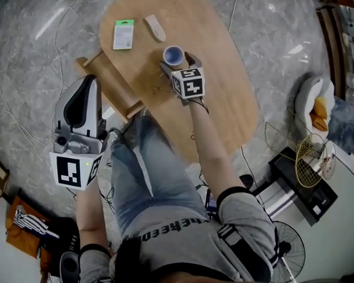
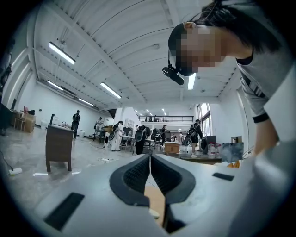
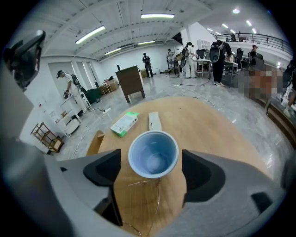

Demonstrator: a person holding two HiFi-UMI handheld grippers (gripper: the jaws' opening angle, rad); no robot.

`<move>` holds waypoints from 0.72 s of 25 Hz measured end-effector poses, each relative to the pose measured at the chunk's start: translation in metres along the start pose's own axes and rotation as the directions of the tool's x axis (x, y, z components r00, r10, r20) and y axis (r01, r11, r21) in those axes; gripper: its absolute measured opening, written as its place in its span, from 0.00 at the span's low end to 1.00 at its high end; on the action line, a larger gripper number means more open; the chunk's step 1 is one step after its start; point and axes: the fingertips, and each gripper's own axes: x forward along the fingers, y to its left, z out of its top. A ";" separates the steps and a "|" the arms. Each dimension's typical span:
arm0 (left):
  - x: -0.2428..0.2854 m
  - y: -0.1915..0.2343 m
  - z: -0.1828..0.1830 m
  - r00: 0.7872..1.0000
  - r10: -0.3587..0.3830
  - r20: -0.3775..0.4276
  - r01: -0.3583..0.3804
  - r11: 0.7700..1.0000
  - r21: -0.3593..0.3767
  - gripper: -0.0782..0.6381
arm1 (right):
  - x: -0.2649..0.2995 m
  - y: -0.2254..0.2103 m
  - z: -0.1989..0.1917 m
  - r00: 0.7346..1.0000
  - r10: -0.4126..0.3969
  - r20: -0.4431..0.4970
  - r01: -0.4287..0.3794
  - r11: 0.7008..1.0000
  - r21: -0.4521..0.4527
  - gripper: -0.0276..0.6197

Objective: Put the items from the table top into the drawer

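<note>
A light blue cup (image 1: 174,55) (image 3: 153,153) stands upright and empty on the oval wooden table (image 1: 221,78). My right gripper (image 1: 175,61) (image 3: 152,170) reaches down around it, open, with a gap between each pad and the cup wall. A green-and-white box (image 1: 123,34) (image 3: 125,123) and a flat beige item (image 1: 155,27) (image 3: 154,121) lie beyond the cup. The wooden drawer (image 1: 108,82) (image 3: 95,141) sticks out from the table's left side. My left gripper (image 1: 89,83) (image 2: 150,166) is shut and empty, held level beside the drawer, off the table.
The person's legs are under the table's near edge. Cables run over the marble floor. A floor fan (image 1: 288,250), a racket (image 1: 311,162) and a black case stand at the right. Other people and a wooden cabinet (image 2: 58,146) are far off in the hall.
</note>
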 end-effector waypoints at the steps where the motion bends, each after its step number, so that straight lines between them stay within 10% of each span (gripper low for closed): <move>1: 0.000 0.001 -0.002 1.000 0.004 -0.003 -0.004 1.000 -0.001 0.13 | 0.004 -0.001 -0.002 1.000 -0.005 -0.008 0.005 1.000 -0.003 0.65; 18: -0.025 0.009 0.003 0.999 0.015 0.028 -0.015 1.000 -0.006 0.13 | -0.031 0.024 0.033 0.991 -0.012 0.136 0.015 1.000 -0.022 0.56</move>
